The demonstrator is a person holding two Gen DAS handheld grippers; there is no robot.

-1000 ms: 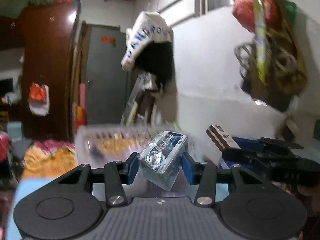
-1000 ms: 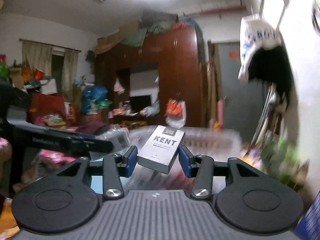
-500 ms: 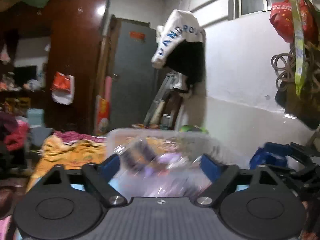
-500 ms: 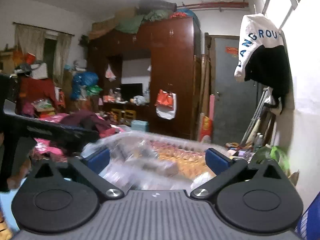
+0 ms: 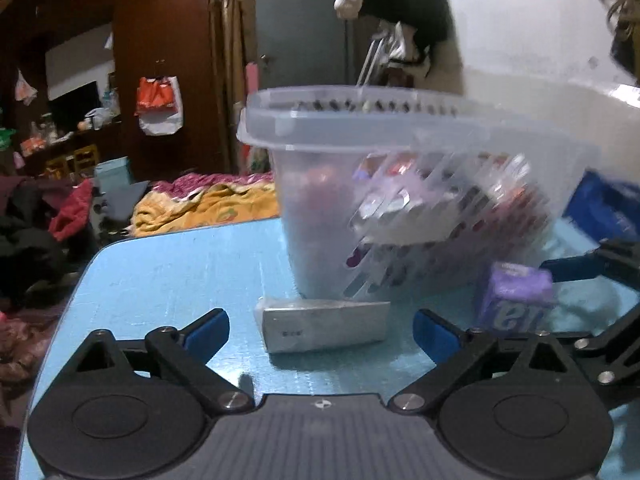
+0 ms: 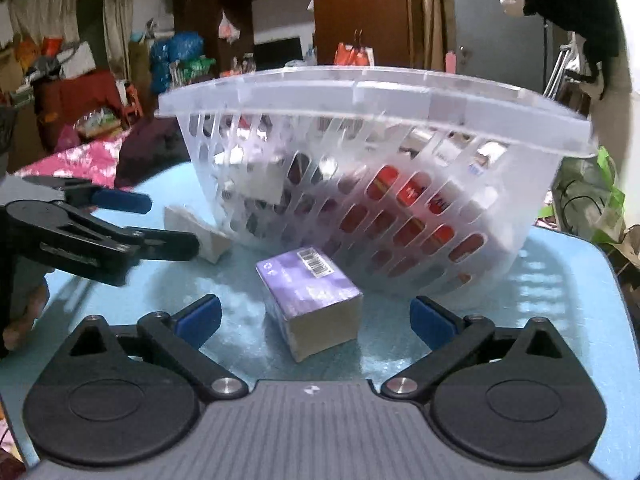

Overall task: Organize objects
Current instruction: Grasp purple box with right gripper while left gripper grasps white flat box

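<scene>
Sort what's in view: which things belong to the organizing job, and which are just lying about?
Job:
- basket, holding packs already
- purple box between the right gripper's closing jaws, untouched
- silver pack between the left gripper's opening jaws, untouched
- blue table

Lying about:
- wardrobe
- hanging jacket
- heaped cloth

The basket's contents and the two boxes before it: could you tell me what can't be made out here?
- Basket contents: both views, blurred behind slotted walls; only red packs show.
- Purple box print: smeared in left wrist view.
- Grey box label: too small; right view hides it behind the left gripper.
</scene>
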